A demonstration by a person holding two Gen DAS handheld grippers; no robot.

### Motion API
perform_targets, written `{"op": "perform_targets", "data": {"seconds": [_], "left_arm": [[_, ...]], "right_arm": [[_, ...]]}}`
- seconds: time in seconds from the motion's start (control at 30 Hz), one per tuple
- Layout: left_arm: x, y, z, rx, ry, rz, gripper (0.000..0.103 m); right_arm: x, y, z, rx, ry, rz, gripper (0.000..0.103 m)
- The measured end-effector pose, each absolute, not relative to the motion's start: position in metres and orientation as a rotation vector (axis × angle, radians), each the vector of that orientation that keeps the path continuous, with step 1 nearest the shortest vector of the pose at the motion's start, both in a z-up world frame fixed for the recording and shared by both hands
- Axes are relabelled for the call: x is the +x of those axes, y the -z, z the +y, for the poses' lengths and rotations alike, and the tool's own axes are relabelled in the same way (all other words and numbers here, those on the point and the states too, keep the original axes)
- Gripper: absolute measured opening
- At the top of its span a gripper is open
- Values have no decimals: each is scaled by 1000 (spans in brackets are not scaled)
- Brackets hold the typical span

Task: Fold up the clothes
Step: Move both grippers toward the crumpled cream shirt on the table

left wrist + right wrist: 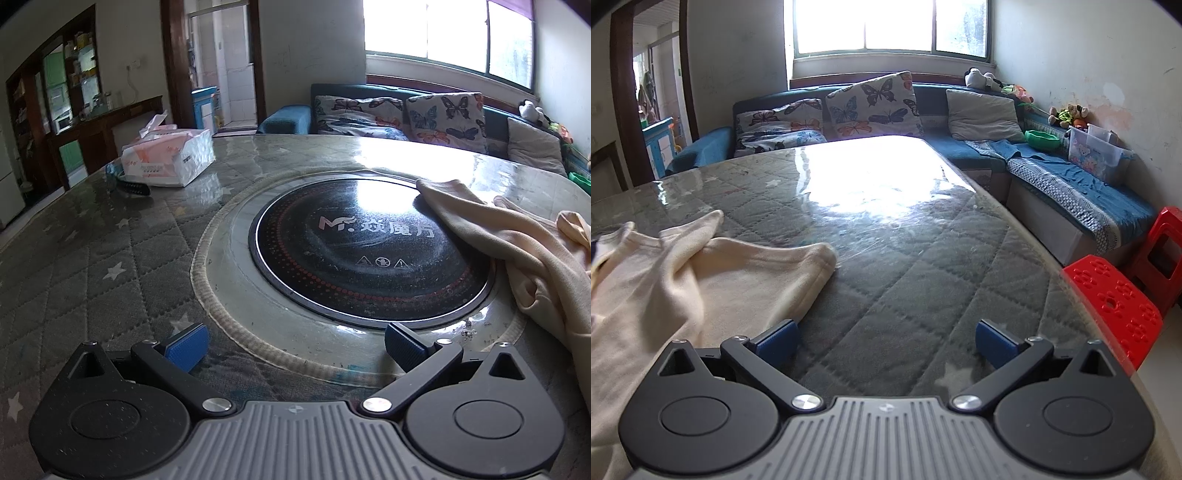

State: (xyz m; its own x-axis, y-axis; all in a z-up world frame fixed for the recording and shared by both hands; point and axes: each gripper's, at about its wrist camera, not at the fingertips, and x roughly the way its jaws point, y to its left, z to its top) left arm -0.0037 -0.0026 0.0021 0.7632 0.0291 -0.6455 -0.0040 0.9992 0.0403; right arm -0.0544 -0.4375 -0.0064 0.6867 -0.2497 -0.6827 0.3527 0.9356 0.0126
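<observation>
quilted table [923, 258] by blue sofa [1071, 192] | cream garment [683, 280] crumpled | left tongs [295, 345], right tongs [886, 341] spread wide, empty

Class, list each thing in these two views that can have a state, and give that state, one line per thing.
Left claw: open, empty, over the table.
Right claw: open, empty, beside the garment.
Cream garment: unfolded, crumpled, lying on the table.
Round cooktop: bare, its edge partly covered by the garment.
Tissue pack: opened, a tissue sticking out.
Red stool: upright beside the table.
</observation>
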Motion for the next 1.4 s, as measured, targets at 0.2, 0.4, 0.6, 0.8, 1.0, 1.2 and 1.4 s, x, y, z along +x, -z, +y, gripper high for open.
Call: {"op": "perform_targets", "data": {"seconds": [0.2,0.4,0.6,0.8,1.0,1.2,1.4], "left_arm": [[-15,-3,-12,35,1,706,103],[-34,-14,-36,40,68,689,103],[-54,-21,-57,31,125,711,103],[-69,-24,-74,34,162,726,103],[-81,-30,-85,55,178,726,103],[-89,-31,-95,84,190,731,103],[-98,-31,-102,103,203,729,103]], "right_arm": [[-77,4,-438,71,295,699,103],[-124,-17,-413,64,232,638,103],[-147,-24,-382,19,158,633,103],[-162,-28,-362,18,115,634,103],[-172,-25,-351,48,82,648,103],[-183,-24,-341,46,54,652,103],[-189,-25,-335,49,33,648,103]]}}
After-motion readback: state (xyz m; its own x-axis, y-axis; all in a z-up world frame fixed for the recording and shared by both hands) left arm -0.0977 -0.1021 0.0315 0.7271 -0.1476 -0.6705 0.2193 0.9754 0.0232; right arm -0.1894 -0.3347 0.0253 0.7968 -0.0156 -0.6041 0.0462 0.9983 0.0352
